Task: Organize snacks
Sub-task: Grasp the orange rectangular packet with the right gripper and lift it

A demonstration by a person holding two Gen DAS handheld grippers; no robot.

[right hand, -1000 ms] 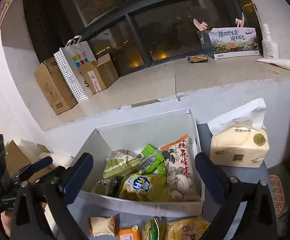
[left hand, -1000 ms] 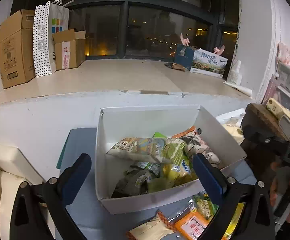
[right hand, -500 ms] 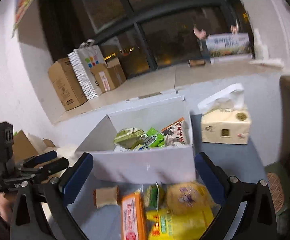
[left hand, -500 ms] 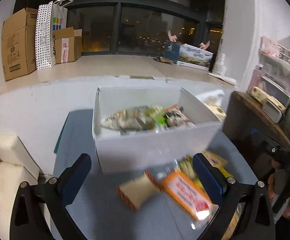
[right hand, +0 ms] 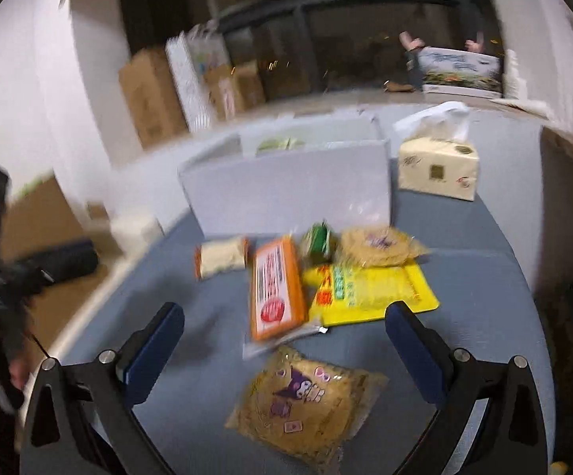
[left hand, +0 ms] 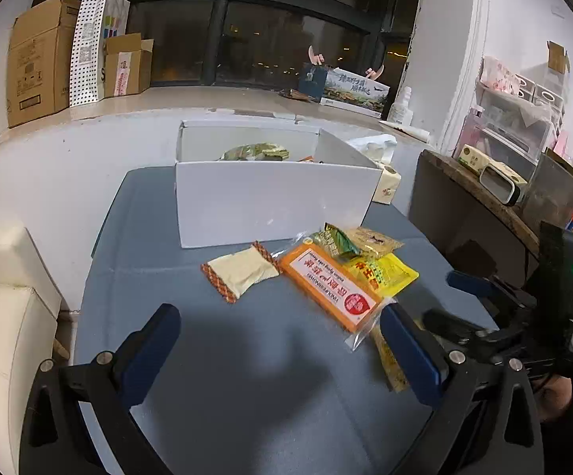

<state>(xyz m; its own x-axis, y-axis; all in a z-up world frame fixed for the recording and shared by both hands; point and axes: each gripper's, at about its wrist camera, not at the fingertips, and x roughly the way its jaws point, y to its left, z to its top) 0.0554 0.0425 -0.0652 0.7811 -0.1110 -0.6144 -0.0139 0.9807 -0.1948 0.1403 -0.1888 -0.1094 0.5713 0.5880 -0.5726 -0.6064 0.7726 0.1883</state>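
Note:
A white box (left hand: 270, 202) holding several snack bags stands at the far side of the blue table (left hand: 247, 356). In front of it lie a cream packet (left hand: 241, 271), an orange pack (left hand: 330, 287), a green packet (left hand: 336, 239), a yellow bag (left hand: 385, 273) and a tan round-snack bag (right hand: 373, 245). A tan bag with a cartoon print (right hand: 306, 396) lies nearest, between the right gripper's fingers. My left gripper (left hand: 282, 352) is open and empty above the table's near side. My right gripper (right hand: 286, 350) is open and empty; it also shows in the left wrist view (left hand: 468, 304).
A tissue box (right hand: 437, 168) stands right of the white box. Cardboard boxes (left hand: 37, 75) and a dotted paper bag (left hand: 92, 47) sit on the window ledge. A dark cabinet (left hand: 464, 213) borders the table's right side. A cream seat (left hand: 5, 316) is at the left.
Both grippers have pulled back and away from the white box toward the table's near side. The loose snacks in front of the box have come into full view.

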